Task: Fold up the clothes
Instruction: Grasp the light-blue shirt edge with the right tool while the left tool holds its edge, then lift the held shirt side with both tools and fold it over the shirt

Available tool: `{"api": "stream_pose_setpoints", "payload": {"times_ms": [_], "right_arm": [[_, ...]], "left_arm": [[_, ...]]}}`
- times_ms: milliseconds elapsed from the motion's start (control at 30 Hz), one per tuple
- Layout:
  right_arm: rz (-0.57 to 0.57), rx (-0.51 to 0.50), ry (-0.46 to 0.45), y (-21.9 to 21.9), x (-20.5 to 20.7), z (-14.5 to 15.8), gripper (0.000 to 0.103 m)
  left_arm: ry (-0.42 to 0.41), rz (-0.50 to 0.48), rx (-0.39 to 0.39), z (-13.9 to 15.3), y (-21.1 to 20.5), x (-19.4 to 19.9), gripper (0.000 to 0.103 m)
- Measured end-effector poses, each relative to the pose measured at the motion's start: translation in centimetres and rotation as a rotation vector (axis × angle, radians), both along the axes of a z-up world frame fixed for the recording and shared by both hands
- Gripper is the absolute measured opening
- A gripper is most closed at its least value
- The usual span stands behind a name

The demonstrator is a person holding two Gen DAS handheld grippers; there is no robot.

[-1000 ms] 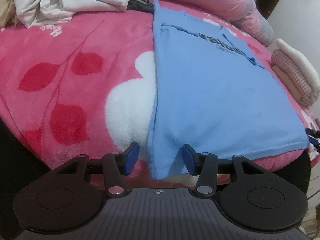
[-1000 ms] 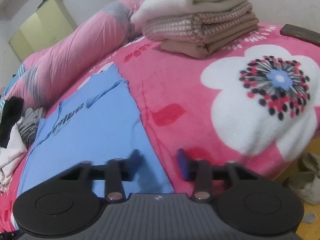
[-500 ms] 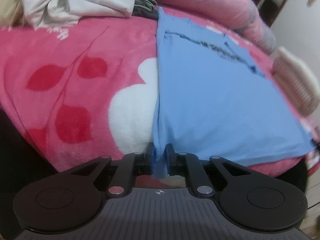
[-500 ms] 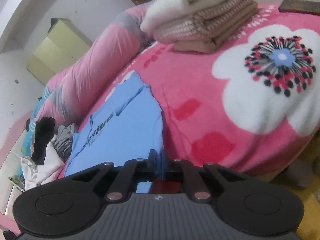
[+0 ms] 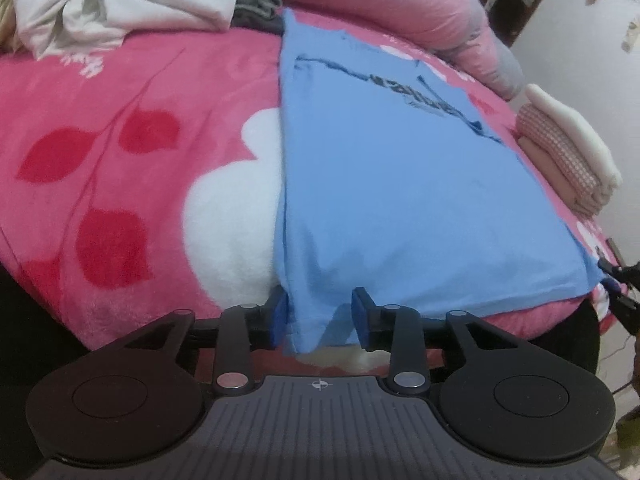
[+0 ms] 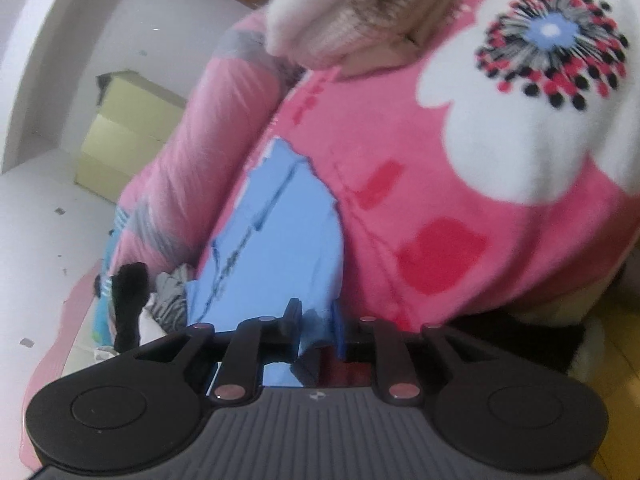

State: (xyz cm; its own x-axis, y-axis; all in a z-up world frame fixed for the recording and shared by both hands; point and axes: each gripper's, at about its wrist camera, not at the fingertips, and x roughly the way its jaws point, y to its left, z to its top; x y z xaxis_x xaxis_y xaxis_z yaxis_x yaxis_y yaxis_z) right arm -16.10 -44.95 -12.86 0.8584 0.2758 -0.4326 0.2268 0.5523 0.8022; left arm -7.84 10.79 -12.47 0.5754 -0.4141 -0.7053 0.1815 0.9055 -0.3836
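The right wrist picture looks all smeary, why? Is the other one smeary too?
Right wrist view: motion blur smears the flower blanket and the folded stack at the top; only the gripper body looks crisp. Left wrist view: much sharper, the blue shirt shows clear edges, though the fisheye lens bends the bed into a curve.

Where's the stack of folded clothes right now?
In the left wrist view, the folded stack sits at the right edge of the pink blanket, just beyond the blue T-shirt, near the white wall.
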Motion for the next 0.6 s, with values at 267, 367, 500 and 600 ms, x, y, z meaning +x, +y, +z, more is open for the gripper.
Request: {"api": "stream_pose_setpoints", "payload": {"times_ms": [267, 367, 500, 600], "right_arm": [[-0.017, 0.118, -0.017, -0.8, 0.7, -1.2, 0.018], [-0.02, 0.146, 0.01, -0.9, 1.1, -1.8, 0.019], [-0.018, 0.187, 0.008, -0.7, 1.1, -2.4, 0.027], [-0.017, 0.179, 0.008, -0.3, 1.6, -2.5, 0.033]], "left_arm": [[-0.003, 0.003, -0.113, -0.5, 1.4, 0.0, 0.032], [0.041, 0.022, -0.152, -1.3, 1.8, 0.6, 0.035], [0.054, 0.016, -0.18, -1.7, 1.9, 0.9, 0.036], [0.057, 0.013, -0.182, -1.9, 1.8, 1.0, 0.036]]}}
